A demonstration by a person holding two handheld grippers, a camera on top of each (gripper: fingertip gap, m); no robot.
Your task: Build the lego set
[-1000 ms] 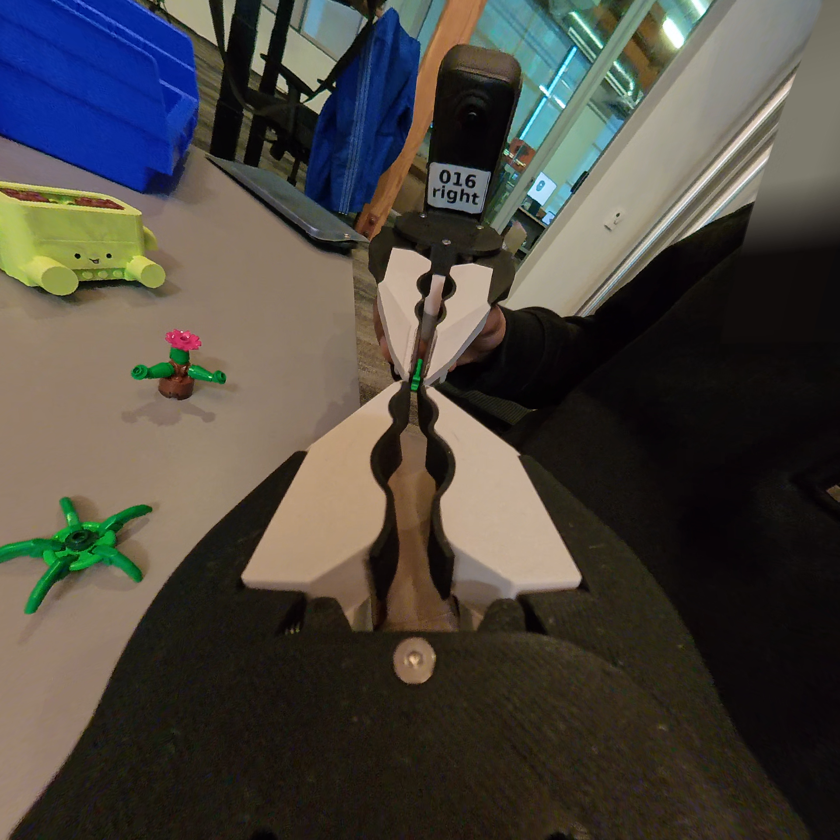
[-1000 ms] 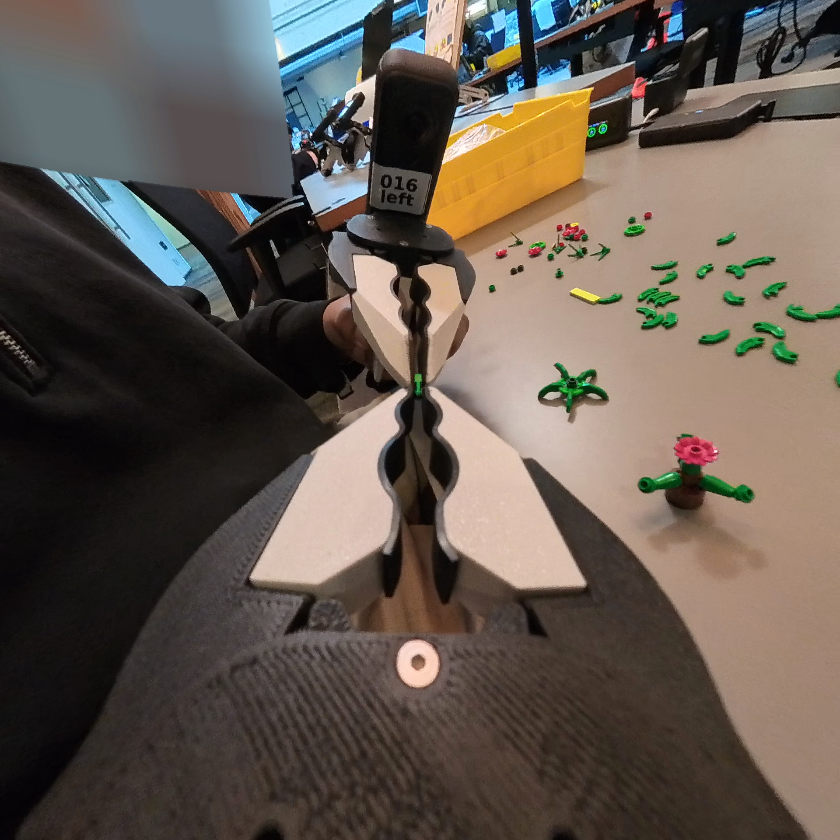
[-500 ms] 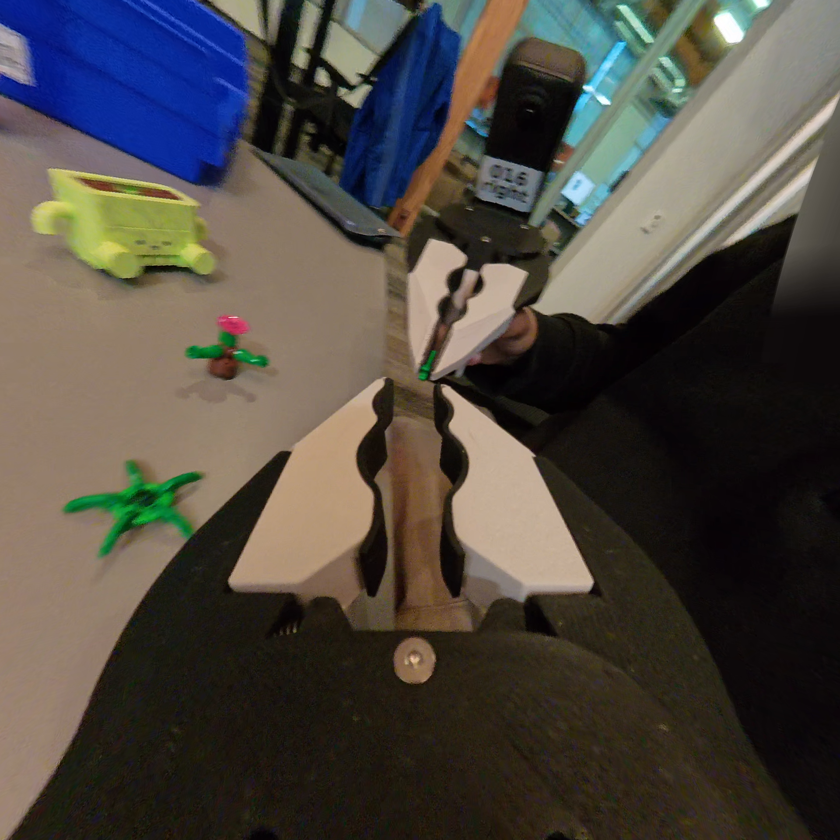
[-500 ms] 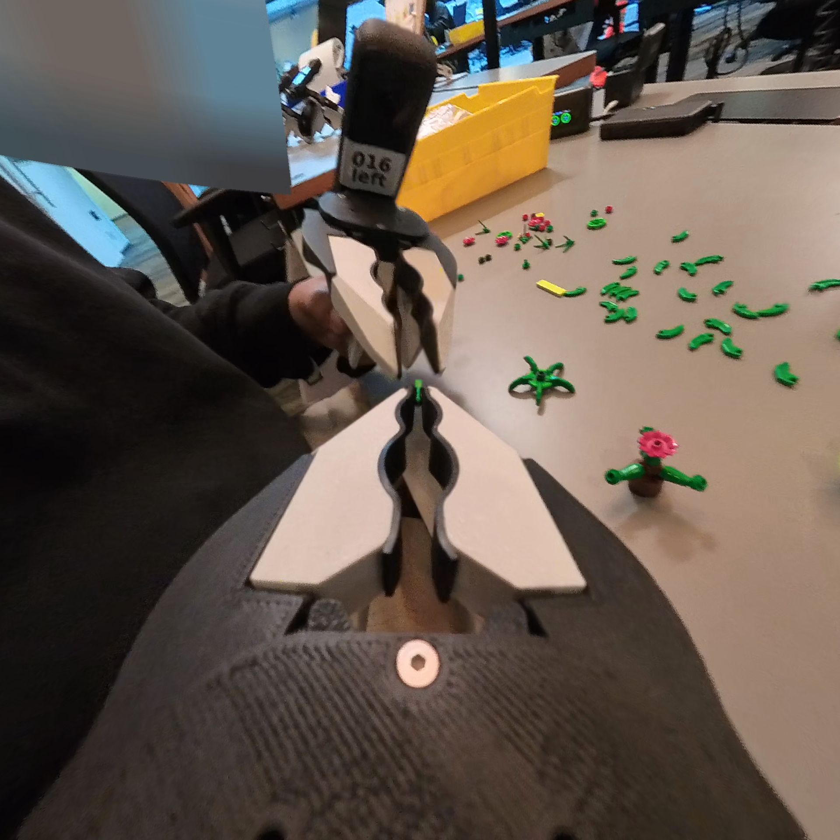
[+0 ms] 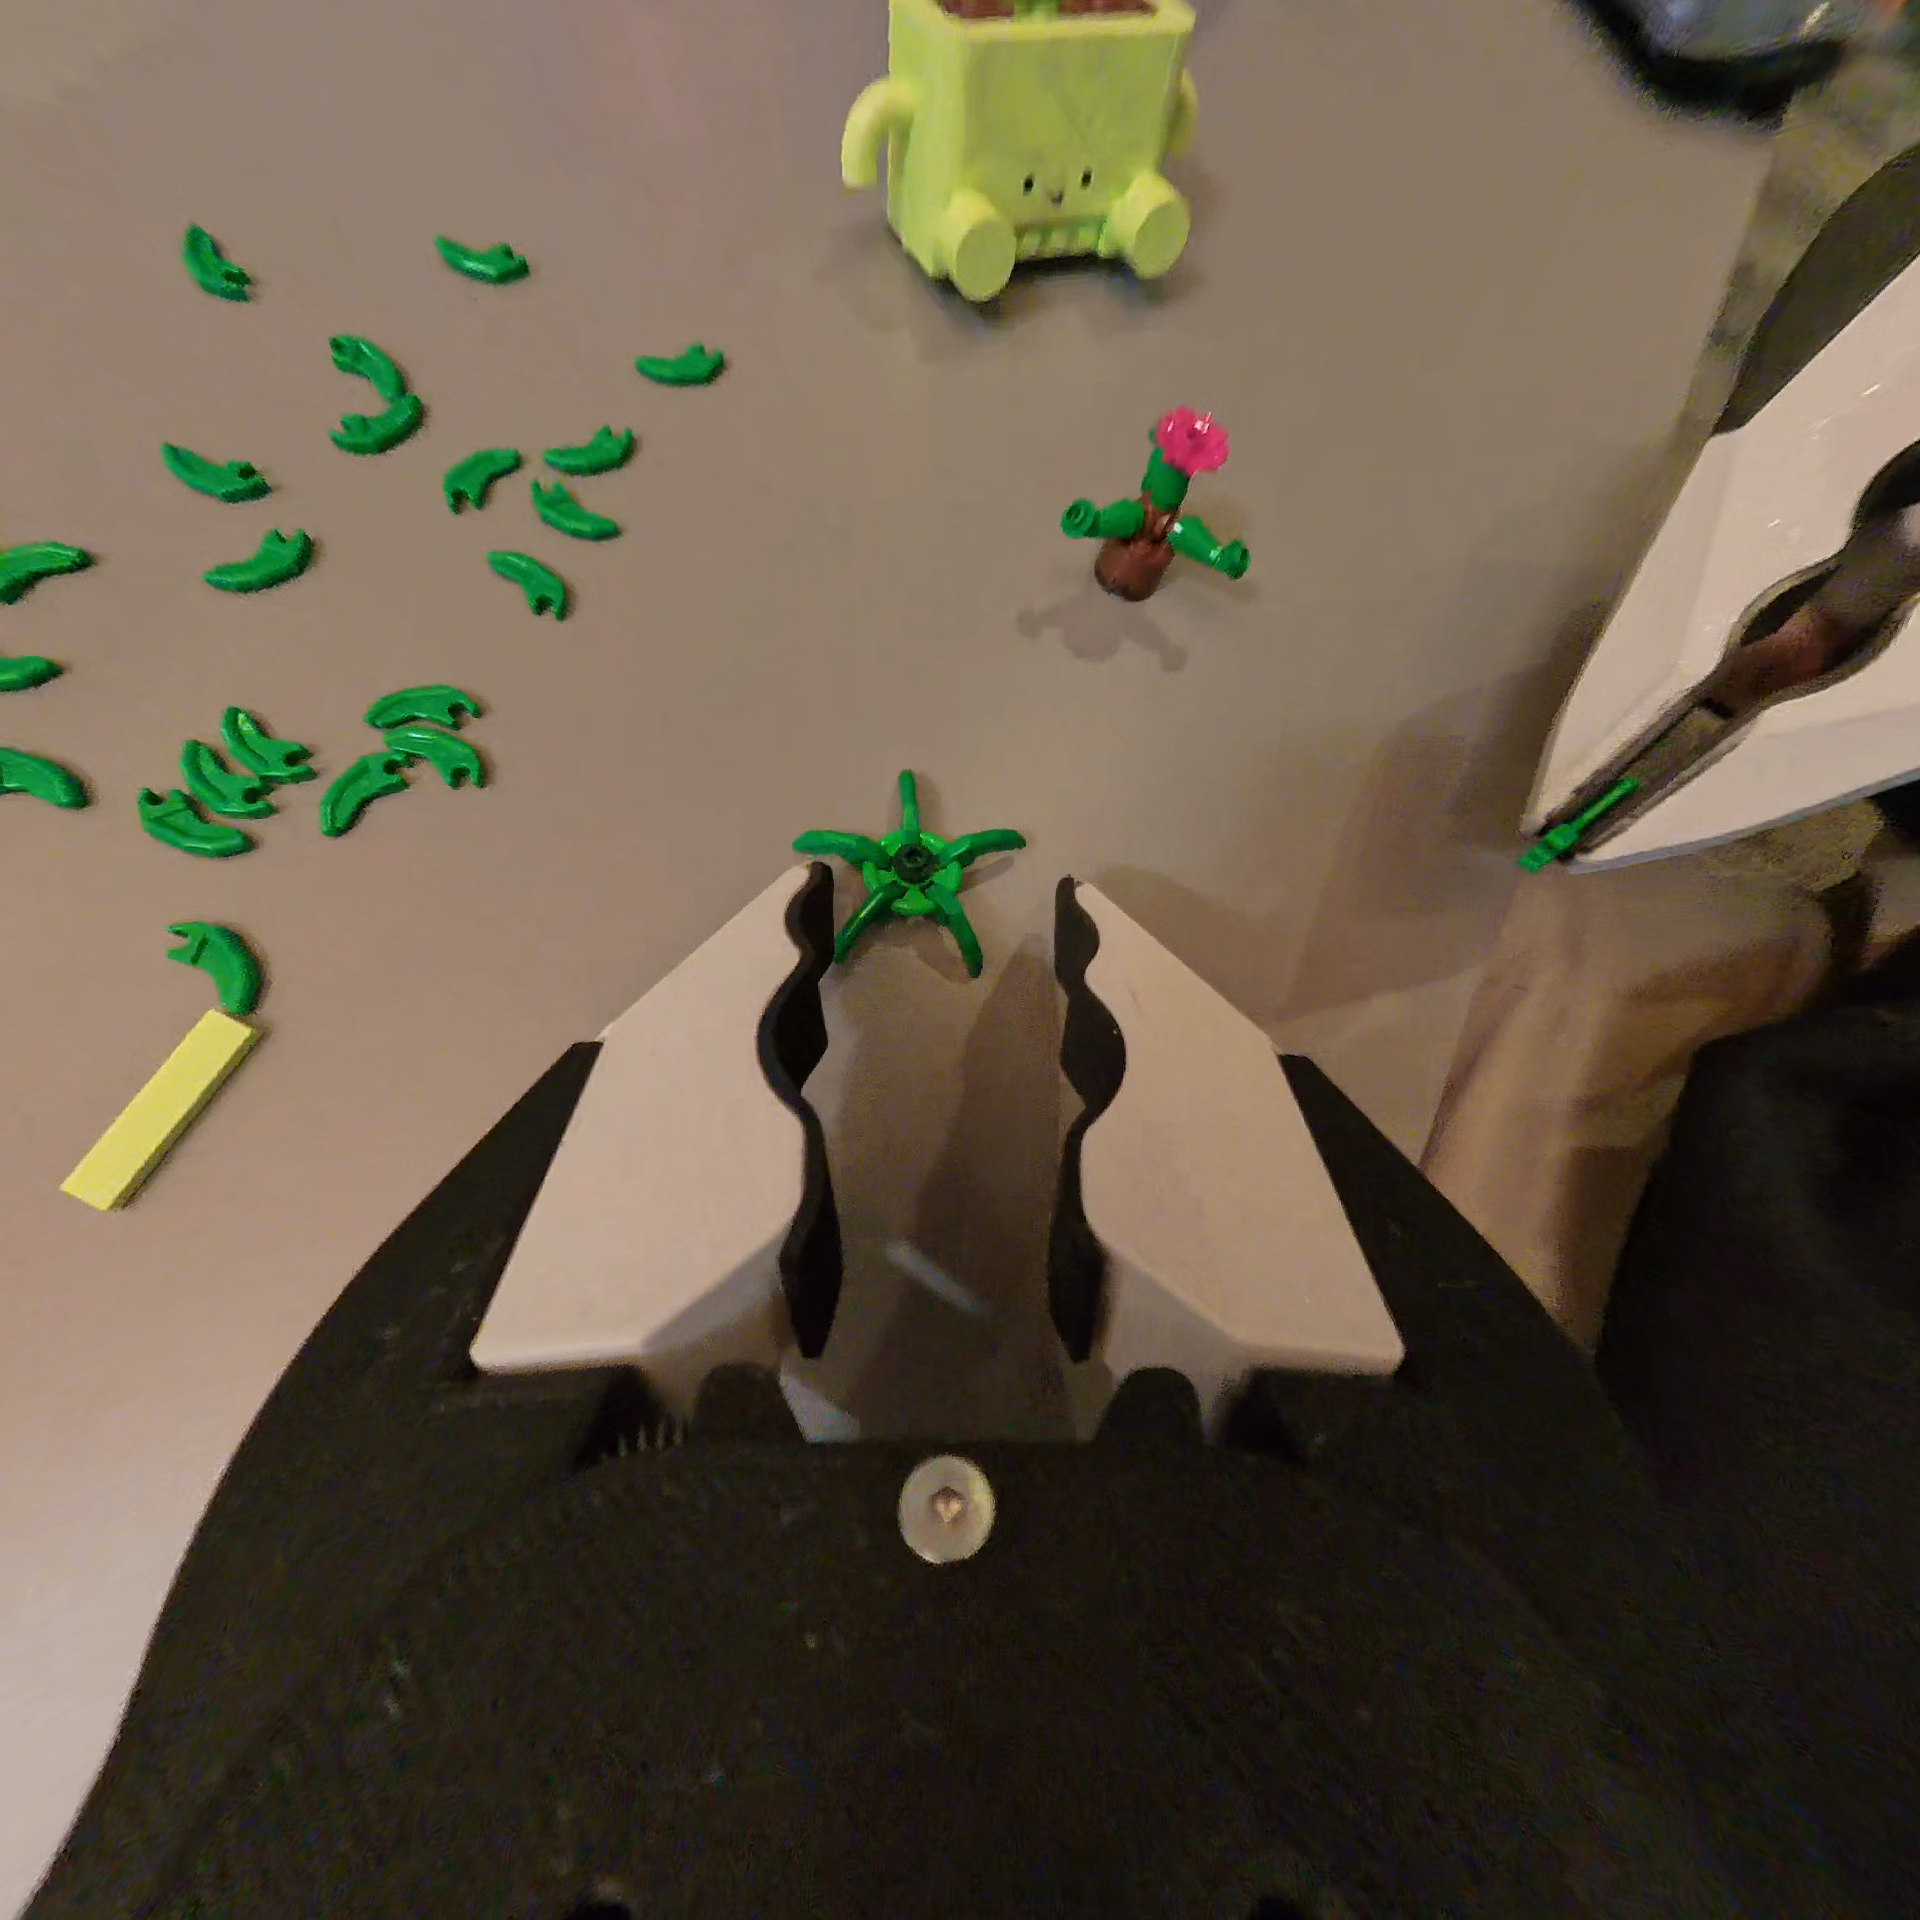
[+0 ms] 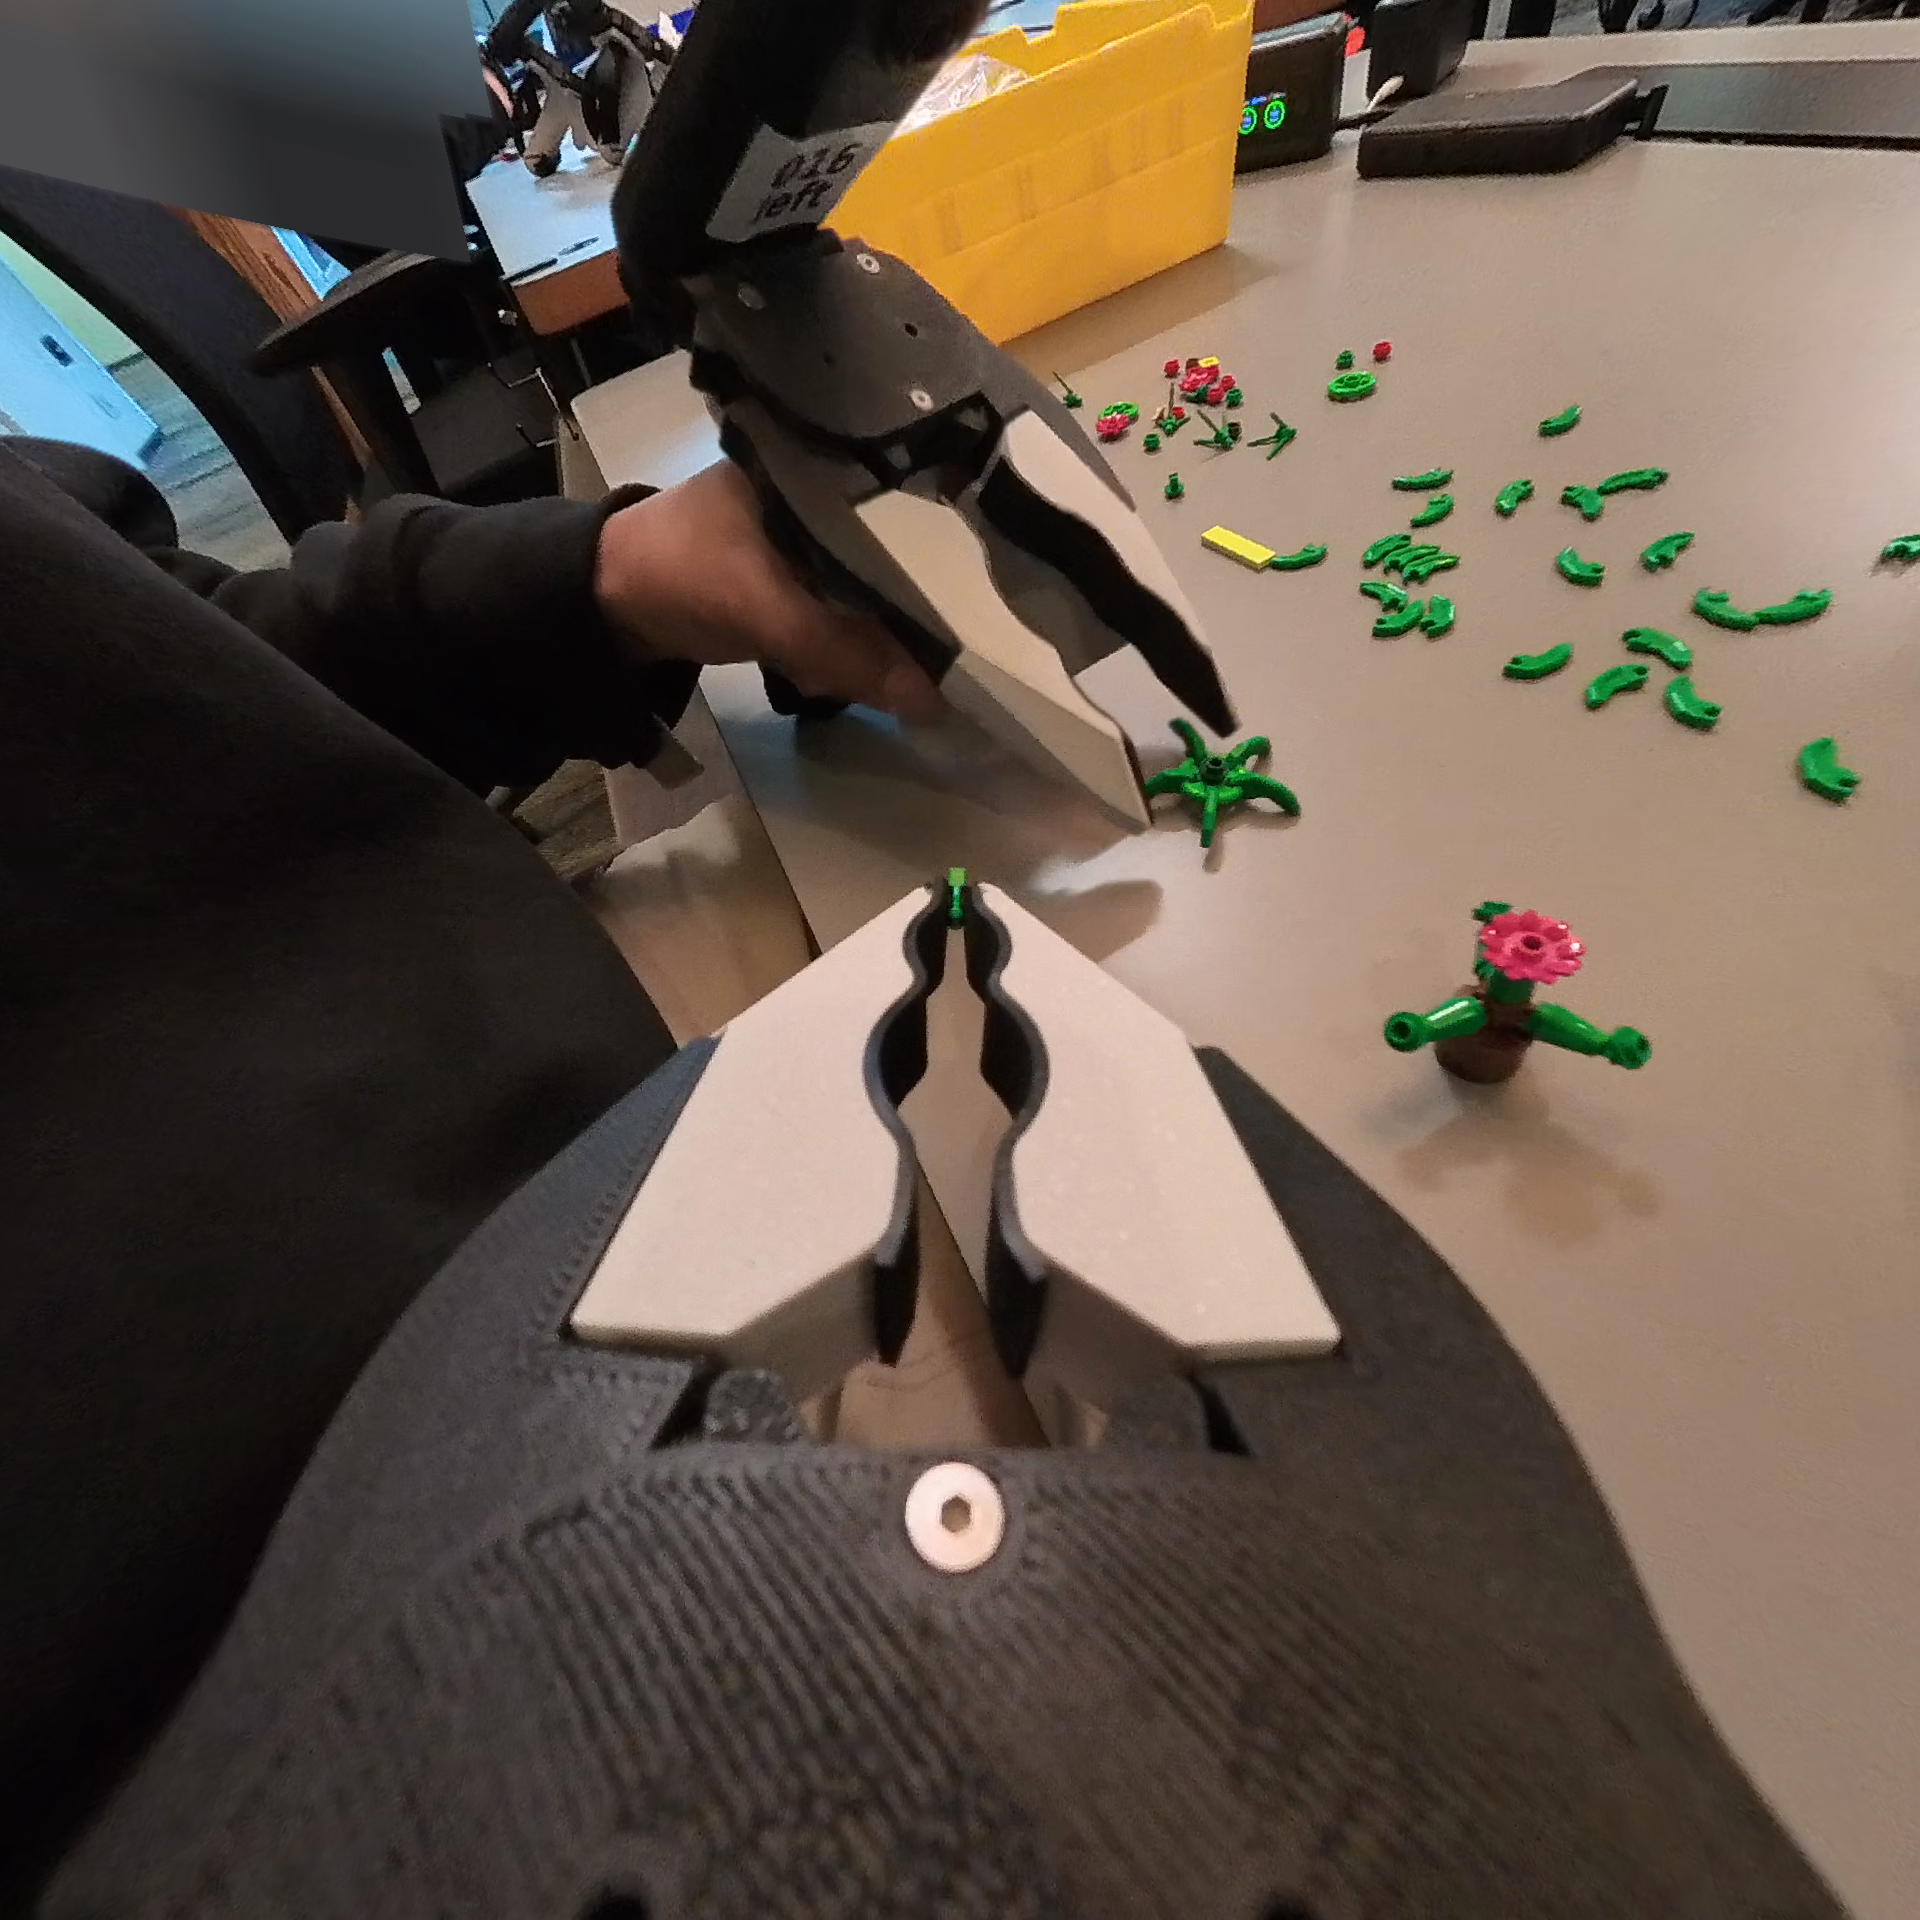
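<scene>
My left gripper (image 5: 940, 883) is open, low over the grey table, its tips on either side of a green star-shaped leaf piece (image 5: 909, 868). The same gripper (image 6: 1179, 758) and leaf piece (image 6: 1221, 781) show in the right wrist view. My right gripper (image 6: 958, 896) is shut on a small green stem piece (image 6: 957, 888) and is held off the table's near edge; it also shows at the right of the left wrist view (image 5: 1574, 831). A small flower build (image 5: 1153, 514) with a pink bloom and brown base stands beyond the leaf piece. A lime green pot figure (image 5: 1023, 135) stands farther back.
Several loose green curved leaves (image 5: 364, 769) and a lime flat tile (image 5: 161, 1112) lie left of my left gripper. Small red and green bits (image 6: 1195, 400) lie near a yellow bin (image 6: 1070, 187). Dark devices (image 6: 1496, 125) sit at the back. The lime green pot figure (image 5: 1023, 135) lies around 15 cm away from my left fingertips.
My left gripper let go of the green stem, opened, and swung down to the table over the star-shaped leaf piece. My right gripper kept the stem and stayed near the table edge.
</scene>
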